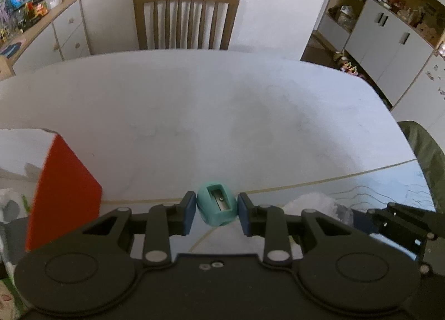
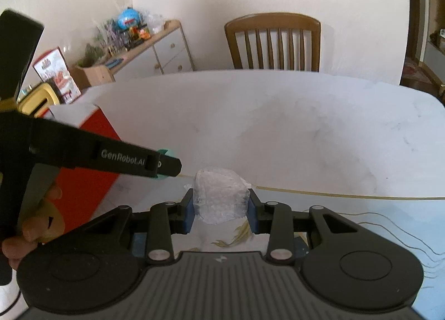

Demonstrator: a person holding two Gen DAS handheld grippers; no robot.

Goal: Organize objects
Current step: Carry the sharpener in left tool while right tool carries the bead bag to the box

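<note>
Left tongs [image 1: 217, 213] clamping teal sharpener [image 1: 216, 208], right tongs [image 2: 221, 210] gripping bubble-wrap bundle [image 2: 221, 197]

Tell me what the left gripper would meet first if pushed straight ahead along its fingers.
Likely nothing soon: past the left gripper, shut on the teal sharpener, lies bare white table, then the wooden chair. Depth is uncertain.

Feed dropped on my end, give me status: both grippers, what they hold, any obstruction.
Left gripper shut on teal plastic pencil sharpener. Right gripper shut on clear crinkled plastic wrap bundle. Red-sided box close left; white table ahead.
</note>
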